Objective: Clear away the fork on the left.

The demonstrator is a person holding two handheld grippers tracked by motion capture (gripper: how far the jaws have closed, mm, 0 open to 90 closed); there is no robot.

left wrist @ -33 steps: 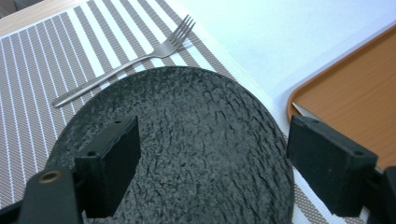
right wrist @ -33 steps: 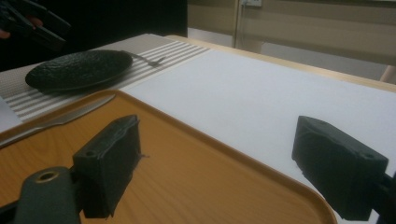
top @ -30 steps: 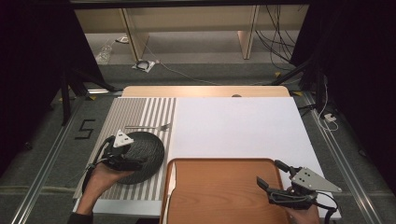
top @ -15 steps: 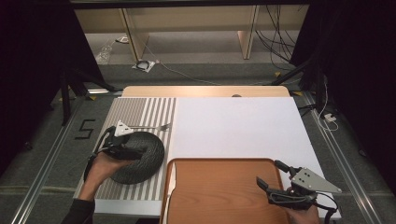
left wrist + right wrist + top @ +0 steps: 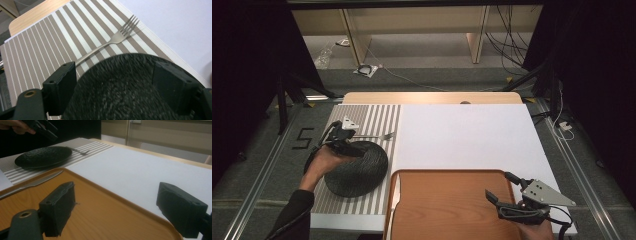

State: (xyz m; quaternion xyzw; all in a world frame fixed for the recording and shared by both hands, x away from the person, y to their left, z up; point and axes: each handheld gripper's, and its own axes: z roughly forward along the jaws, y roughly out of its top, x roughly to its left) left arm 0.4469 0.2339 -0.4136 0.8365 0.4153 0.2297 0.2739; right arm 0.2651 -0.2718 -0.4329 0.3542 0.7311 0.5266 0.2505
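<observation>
A round black plate [image 5: 357,169] lies on the striped placemat [image 5: 362,120]. A silver fork [image 5: 379,136] rests on the mat just beyond it, tines to the right. My left gripper [image 5: 345,142] hovers open over the plate's far-left rim. In the left gripper view the plate [image 5: 125,90] lies blurred below the wide-apart jaws of that gripper [image 5: 112,75], with the fork [image 5: 117,37] ahead. My right gripper [image 5: 499,186] hangs open above the right part of the orange tray [image 5: 442,210]. In the right gripper view nothing sits between the jaws of the right gripper [image 5: 120,207].
A table knife [image 5: 32,183] lies along the tray's left rim [image 5: 82,176]. A white sheet [image 5: 467,135] covers the table's middle and right. The right gripper view takes in the plate [image 5: 43,156] and, far off, the left gripper [image 5: 42,127].
My left gripper has moved away from me, from over the plate's near-left part to its far-left rim. The plate and the right gripper have stayed in place.
</observation>
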